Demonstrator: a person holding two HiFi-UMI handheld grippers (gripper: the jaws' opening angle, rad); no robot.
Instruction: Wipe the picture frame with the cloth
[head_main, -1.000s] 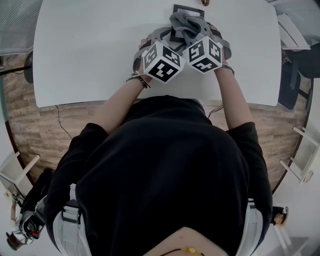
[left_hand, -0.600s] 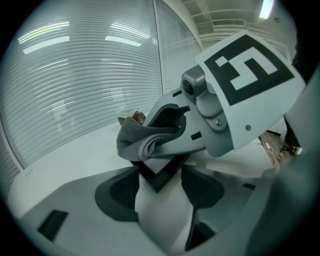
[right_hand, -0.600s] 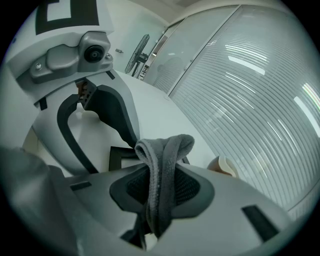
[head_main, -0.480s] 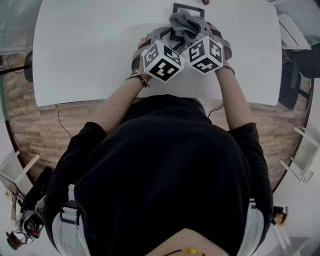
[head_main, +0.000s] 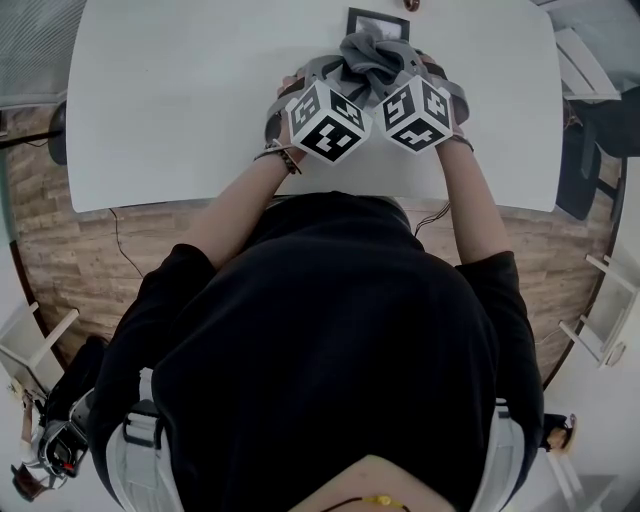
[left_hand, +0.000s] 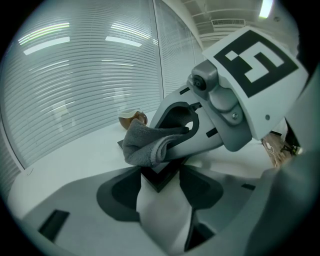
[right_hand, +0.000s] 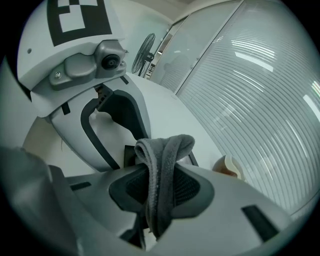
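On the white counter (head_main: 180, 100) the black picture frame (head_main: 377, 20) was laid flat. The grey cloth (head_main: 372, 55), clamped in the right gripper (right_hand: 159, 187), was pressed onto it. The frame's corner was gripped by the left gripper (left_hand: 159, 172), whose jaws had just been closing and stood wide. Wiping was judged underway, not finished.

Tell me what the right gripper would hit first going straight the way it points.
Likely the black picture frame, lying just past the grey cloth the right gripper clamps; the depth is hard to judge.
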